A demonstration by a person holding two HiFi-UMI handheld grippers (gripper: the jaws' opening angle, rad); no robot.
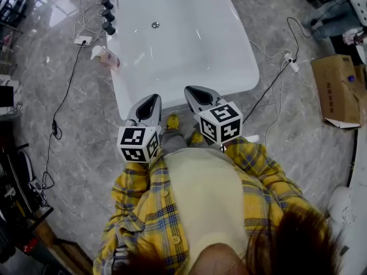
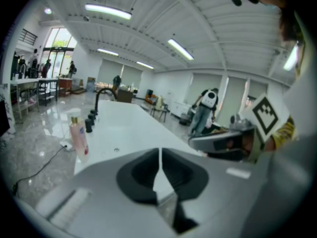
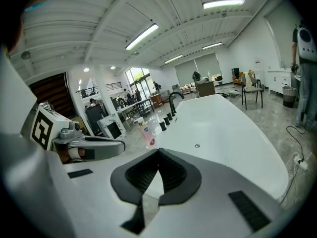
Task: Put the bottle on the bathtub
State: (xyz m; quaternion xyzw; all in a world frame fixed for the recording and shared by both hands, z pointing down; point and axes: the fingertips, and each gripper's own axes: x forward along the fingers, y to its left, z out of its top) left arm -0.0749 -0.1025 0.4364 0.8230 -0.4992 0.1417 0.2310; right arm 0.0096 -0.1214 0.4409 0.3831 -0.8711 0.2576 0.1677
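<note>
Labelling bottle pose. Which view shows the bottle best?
Left gripper view: the bottle stands upright, visible from cap to base, at the bathtub rim. The head view shows it foreshortened from above. The right gripper view shows it smaller and farther off.

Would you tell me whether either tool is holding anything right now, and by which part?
Nothing is held. The left tool and the right tool both have their jaws together on nothing; the pink bottle stands untouched beside the bathtub.
</note>
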